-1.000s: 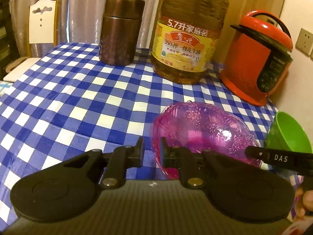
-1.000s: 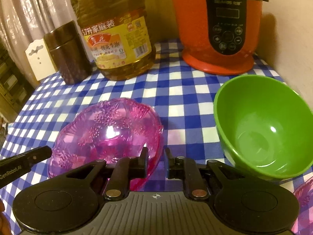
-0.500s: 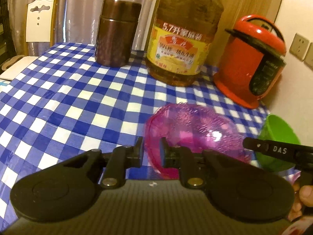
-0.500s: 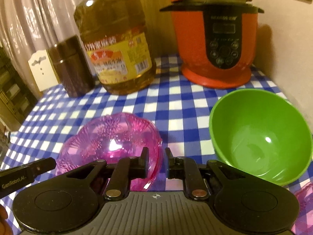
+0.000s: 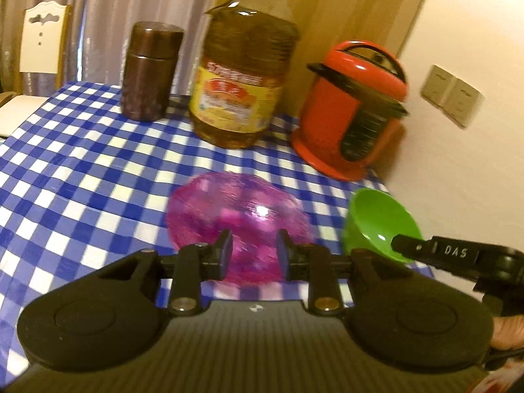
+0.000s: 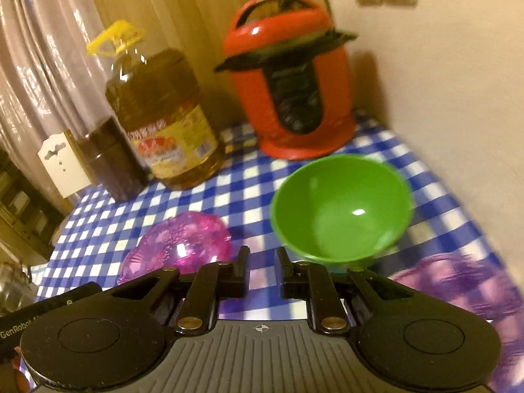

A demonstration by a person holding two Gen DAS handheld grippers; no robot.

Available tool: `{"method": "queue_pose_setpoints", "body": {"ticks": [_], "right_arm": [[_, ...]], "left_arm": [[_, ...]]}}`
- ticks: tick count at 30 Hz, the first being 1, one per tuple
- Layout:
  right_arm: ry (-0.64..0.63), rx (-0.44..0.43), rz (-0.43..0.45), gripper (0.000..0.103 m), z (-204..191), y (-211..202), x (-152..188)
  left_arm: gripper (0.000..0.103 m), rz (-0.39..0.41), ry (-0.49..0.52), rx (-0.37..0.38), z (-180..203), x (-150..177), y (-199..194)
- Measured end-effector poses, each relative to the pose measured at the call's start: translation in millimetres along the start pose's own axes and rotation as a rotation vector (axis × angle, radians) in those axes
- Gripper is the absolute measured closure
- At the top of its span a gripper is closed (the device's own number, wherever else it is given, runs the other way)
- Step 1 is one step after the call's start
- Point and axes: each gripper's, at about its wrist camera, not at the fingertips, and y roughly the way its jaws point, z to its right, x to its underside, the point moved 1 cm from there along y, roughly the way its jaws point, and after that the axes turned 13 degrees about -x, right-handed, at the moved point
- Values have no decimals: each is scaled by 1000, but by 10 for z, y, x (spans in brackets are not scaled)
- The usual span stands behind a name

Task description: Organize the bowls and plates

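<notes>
Pink bowl [image 5: 239, 219], translucent and moulded with a raised pattern, rests near the middle of a blue-and-white checked tablecloth [image 5: 82, 163], with a green bowl [image 6: 340, 206] just to its right, close to the wall. Both look light, stiff and smooth, likely plastic and somewhat slippery, so the thin rim would be the natural place to pinch. The left gripper [image 5: 253, 249] hangs above the pink bowl, its jaws having just been opening and now parted with nothing pinched between them. The right gripper [image 6: 262, 262] hovers short of the green bowl, jaws narrowly apart and empty. A purple dish [image 6: 458, 285] shows blurred at the near right. At the far side stand a brown canister [image 5: 150, 72], a large oil bottle [image 5: 242, 75] and a red pressure cooker [image 5: 353, 111], before curtains [image 5: 98, 9] and a cream wall.
</notes>
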Motion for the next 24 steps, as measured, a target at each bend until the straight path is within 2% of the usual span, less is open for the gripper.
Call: {"method": "queue_pose_setpoints", "body": {"ticks": [5, 7, 9, 10, 16, 24], "right_arm": [[13, 32, 21, 85, 168, -629, 76], [25, 49, 29, 76, 256, -865, 148], [51, 76, 45, 54, 377, -1117, 240], [66, 86, 57, 52, 432, -1239, 284], [126, 152, 71, 51, 743, -1739, 551], [174, 185, 68, 51, 1024, -1922, 742]], "left_arm": [[72, -17, 20, 40, 252, 84, -301], [69, -18, 39, 62, 368, 113, -398], [66, -25, 70, 83, 516, 145, -475], [65, -27, 86, 96, 592, 164, -506], [56, -64, 175, 185, 1057, 331, -625], [55, -141, 227, 219, 1532, 558, -557]]}}
